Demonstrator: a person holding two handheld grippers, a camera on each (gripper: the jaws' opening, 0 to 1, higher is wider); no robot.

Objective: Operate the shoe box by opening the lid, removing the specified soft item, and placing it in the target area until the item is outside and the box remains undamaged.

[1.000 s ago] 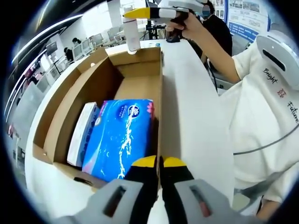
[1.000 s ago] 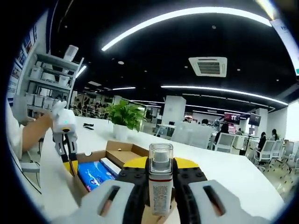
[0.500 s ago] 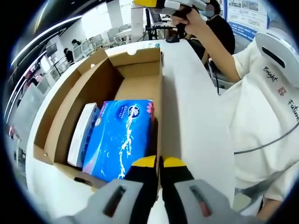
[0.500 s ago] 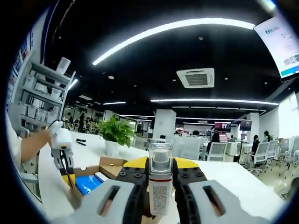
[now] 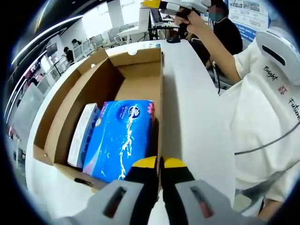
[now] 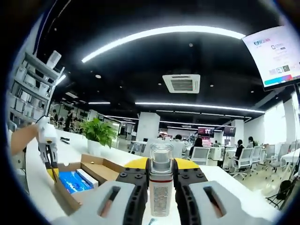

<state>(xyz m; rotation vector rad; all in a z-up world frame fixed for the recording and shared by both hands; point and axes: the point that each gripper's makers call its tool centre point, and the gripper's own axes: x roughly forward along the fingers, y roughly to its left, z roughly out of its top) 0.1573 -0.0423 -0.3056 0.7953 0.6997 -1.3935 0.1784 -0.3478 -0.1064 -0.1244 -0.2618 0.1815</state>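
Pinching the near wall of the shoe box (image 5: 160, 93), the left gripper (image 5: 159, 164) is seen with jaws closed on the cardboard edge. Just beyond, inside the box, a blue soft pack (image 5: 122, 138) lies lengthwise beside a white carton (image 5: 82, 133). Farther off, a small spray bottle (image 6: 161, 187) is clamped upright in the right gripper (image 6: 161, 169), raised above the table (image 6: 225, 183).

Left gripper view peers closely down into box (image 5: 117, 89); right gripper view, raised, apparently shares it.
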